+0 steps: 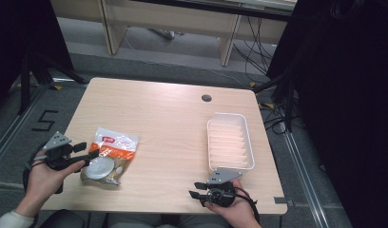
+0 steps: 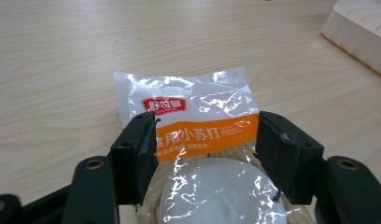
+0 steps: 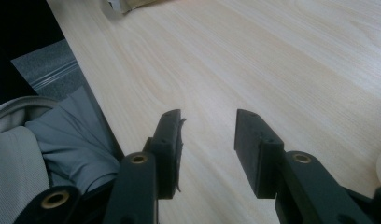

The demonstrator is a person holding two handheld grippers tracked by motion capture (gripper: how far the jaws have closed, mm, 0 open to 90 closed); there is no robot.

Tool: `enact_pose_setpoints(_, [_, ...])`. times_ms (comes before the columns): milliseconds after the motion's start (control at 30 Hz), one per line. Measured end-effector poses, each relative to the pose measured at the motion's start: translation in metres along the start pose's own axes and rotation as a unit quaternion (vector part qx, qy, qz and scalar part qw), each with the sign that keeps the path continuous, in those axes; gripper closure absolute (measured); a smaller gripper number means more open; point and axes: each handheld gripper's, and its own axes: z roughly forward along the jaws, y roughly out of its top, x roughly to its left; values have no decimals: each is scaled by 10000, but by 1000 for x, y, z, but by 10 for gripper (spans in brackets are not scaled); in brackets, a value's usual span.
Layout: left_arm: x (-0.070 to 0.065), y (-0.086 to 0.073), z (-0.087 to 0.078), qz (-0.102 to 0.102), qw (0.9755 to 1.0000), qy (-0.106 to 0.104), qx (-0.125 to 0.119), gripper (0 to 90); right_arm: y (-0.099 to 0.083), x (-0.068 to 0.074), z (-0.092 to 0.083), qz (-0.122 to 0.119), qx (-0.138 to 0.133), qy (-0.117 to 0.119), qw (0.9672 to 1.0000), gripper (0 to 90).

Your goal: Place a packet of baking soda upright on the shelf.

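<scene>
The baking-soda packet lies at the table's 8 o'clock, unlifted. The left gripper straddles it with jaws spread, not yet clamped. The right gripper waits unclenched and empty at 5 o'clock, just below the empty white tray. Nothing appears moved yet.

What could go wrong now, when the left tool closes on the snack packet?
1. The left tool stands open around the snack packet; closing hard may crush the round cake inside.
2. The clear wrapper looks glossy, so it may slip from the pads.
3. The packet lies near the table's front left edge; a push could slide it off. The white tray is far across the table.
</scene>
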Motion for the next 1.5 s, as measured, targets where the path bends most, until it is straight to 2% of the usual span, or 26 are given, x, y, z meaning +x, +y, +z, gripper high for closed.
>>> enact_pose_setpoints(133, [12,7,7,-129,9999,75,63,374,0,1,0,44,-19,-2,10000,620])
enact_pose_setpoints(200, [17,11,12,-160,9997,69,177,363,1,1,0,-34,-11,46,10000,618])
enact_pose_setpoints(233, [21,13,17,-252,9995,84,163,363,1,1,-1,6,-21,16,10000,617])
enact_pose_setpoints(267, [21,13,17,-252,9995,84,163,363,1,2,0,32,-19,39,10000,616])
enact_pose_setpoints(333, [28,15,23,-299,9992,98,263,363,1,1,0,-64,-40,53,10000,616])
enact_pose_setpoints(400, [37,17,31,-514,9981,133,324,363,1,1,-1,-57,-13,46,10000,615])
enact_pose_setpoints(433, [37,17,31,-514,9981,133,324,364,1,1,0,-69,-29,59,10000,613])
enact_pose_setpoints(467, [42,19,34,-621,9971,110,419,366,1,2,-1,17,-5,35,10000,612])
enact_pose_setpoints(500, [43,20,36,-690,9967,106,424,366,1,1,-1,-42,-29,20,10000,612])
enact_pose_setpoints(600, [49,23,40,-703,9964,94,454,366,2,3,-1,-49,-24,32,10000,611])
enact_pose_setpoints(633, [49,23,40,-703,9964,94,454,367,1,3,0,-51,-92,8,9999,611])
enact_pose_setpoints(667, [49,24,42,-772,9960,114,432,371,1,3,-1,-29,1,28,10000,611])
enact_pose_setpoints(700, [51,25,44,-741,9958,112,522,378,1,5,-1,59,27,50,10000,610])
enact_pose_setpoints(767, [54,25,53,-852,9944,27,619,380,1,3,-1,-21,-13,24,10000,604])
enact_pose_setpoints(967, [58,24,71,-1010,9915,61,813,384,1,4,0,-60,-13,34,10000,600])
enact_pose_setpoints(1000, [58,24,71,-1010,9915,61,813,383,1,4,0,-60,-13,34,10000,600])
enact_pose_setpoints(1067, [61,24,78,-1136,9898,-19,860,383,0,4,0,-28,-3,33,10000,596])
enact_pose_setpoints(1133, [61,24,80,-1200,9891,-29,854,383,1,3,0,-50,2,34,10000,593])
enact_pose_setpoints(1233, [64,23,83,-1200,9886,6,911,385,0,3,1,-78,-18,30,10000,592])
enact_pose_setpoints(1300, [65,22,84,-1128,9883,-39,1025,386,0,3,1,-82,-16,28,10000,591])
enact_pose_setpoints(1333, [64,21,85,-1155,9876,-79,1056,385,0,3,0,-75,-15,31,10000,591])
enact_pose_setpoints(1400, [64,20,87,-1142,9879,-117,1043,382,0,4,0,-26,3,53,10000,588])
enact_pose_setpoints(1500, [62,19,91,-1283,9864,-242,1002,373,0,3,1,-27,26,54,10000,585])
